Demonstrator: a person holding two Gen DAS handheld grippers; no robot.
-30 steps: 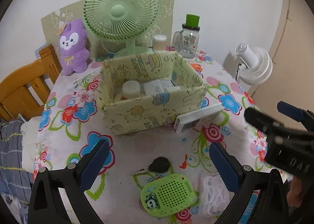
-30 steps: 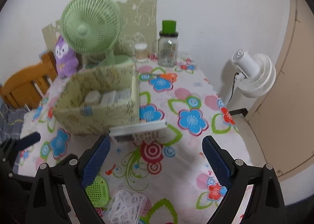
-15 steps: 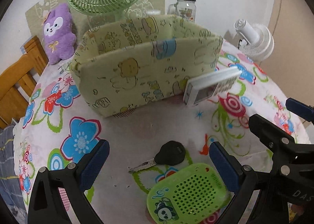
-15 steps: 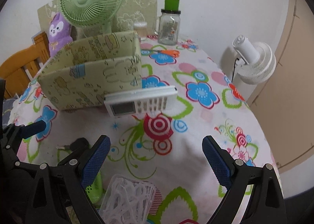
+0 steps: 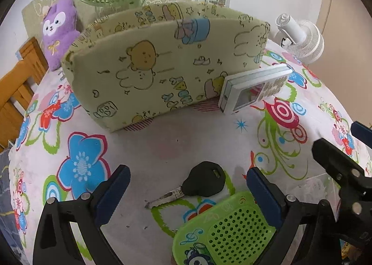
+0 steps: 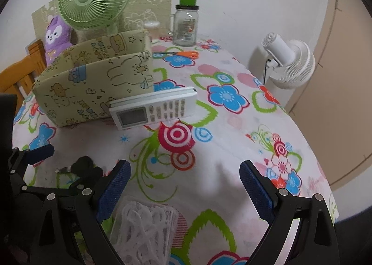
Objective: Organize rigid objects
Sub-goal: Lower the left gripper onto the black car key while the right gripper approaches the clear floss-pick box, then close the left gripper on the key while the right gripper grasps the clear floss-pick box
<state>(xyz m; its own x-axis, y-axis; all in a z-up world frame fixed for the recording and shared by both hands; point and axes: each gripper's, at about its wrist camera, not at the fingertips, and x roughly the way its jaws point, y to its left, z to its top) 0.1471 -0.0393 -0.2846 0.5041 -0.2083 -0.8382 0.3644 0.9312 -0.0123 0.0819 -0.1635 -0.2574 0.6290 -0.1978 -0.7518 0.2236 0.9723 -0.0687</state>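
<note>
Low over the flowered worktop, the left claw is hanging with its blue pads spread wide apart and nothing between them, and the black-headed key is lying flat right in that gap, blade pointing toward the left pad. Just below it the green perforated case is sitting partly under the right pad. The right claw is also standing wide apart and empty, hovering over bare cloth, with a clear box of white floss picks just beside its left pad.

Judging from this, the step in hand is picking up the key for the printed fabric box behind it. To do it well, the pads should be coming down either side of the thick black head rather than the thin blade, squarely and low enough to catch it, since a flat key on cloth is likely to slip or drag the cloth up. The green case is close, so the right pad needs to clear it.

The white remote is leaning against the box's front corner, still outside it.

Writing: the jar at the back is carrying a label too small to read; the remote's buttons are illegible too.
</note>
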